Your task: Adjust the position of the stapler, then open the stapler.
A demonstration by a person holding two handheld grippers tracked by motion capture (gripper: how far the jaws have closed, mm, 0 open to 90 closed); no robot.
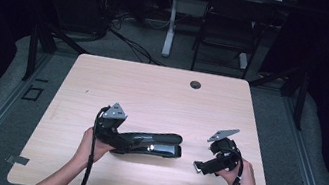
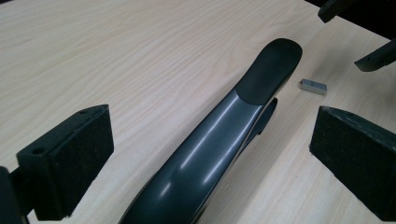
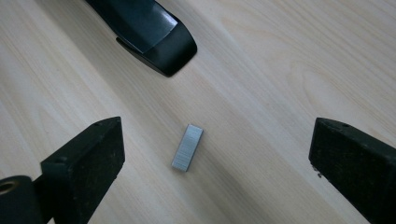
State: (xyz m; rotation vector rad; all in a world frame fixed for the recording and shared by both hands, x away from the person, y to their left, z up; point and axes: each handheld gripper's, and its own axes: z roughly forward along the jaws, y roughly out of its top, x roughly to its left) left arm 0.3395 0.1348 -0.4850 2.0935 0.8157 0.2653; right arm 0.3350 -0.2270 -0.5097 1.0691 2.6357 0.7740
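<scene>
glossy black stapler [image 2: 219, 135], perhaps shut

Table [image 2: 116, 51]: pale wood-grain top, smooth, matt. Stapler [image 2: 219, 135]: black body glossy with bright reflections; tip toward upper right of frame duller, rubbery-looking. Staple strip [image 3: 187, 147]: silvery metal, finely ribbed. Gripper pads [image 3: 102, 154]: black, rough, foam-like texture.

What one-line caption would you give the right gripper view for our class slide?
Open right gripper poised over a small strip of staples on the wooden table, black stapler nose just beyond.
</scene>
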